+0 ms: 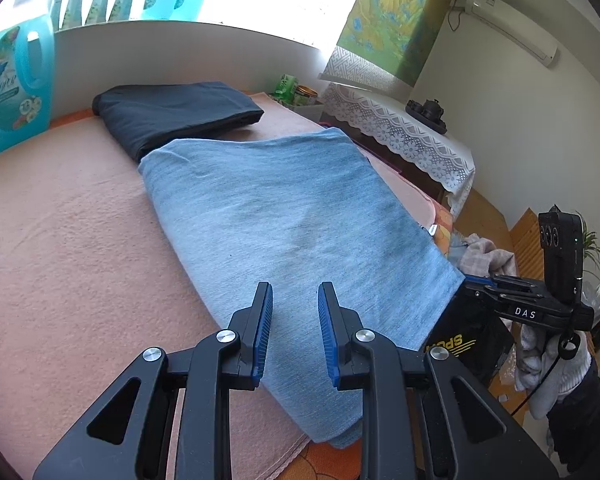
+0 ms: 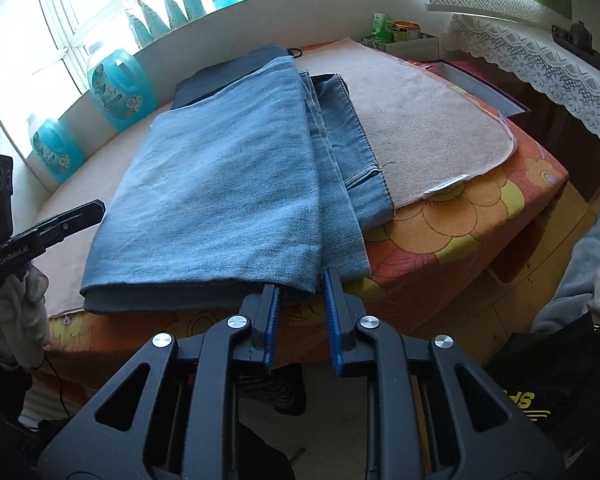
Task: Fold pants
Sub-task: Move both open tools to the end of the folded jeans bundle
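Note:
Light blue jeans (image 1: pixel 300 208) lie folded into a long stack on the pink blanket (image 1: pixel 60 240), their near end at the bed's edge. My left gripper (image 1: pixel 295 292) hovers open just above the near part, with nothing between its pads. In the right wrist view the jeans (image 2: pixel 220 184) show several stacked layers. My right gripper (image 2: pixel 300 286) sits at their near right corner, the pads closed on the fabric edge. The right gripper (image 1: pixel 474 284) also shows at that corner from the left, held by a gloved hand (image 1: pixel 540 360). The left gripper (image 2: pixel 98 207) points in over the blanket.
A folded dark pair of pants (image 1: pixel 172 116) lies behind the jeans. Blue detergent bottles (image 2: pixel 120 88) stand along the white sill. The orange flowered bed cover (image 2: pixel 460 220) ends at the front edge. A lace-covered side table (image 1: pixel 400 128) and a black bag (image 1: pixel 468 340) stand to the right.

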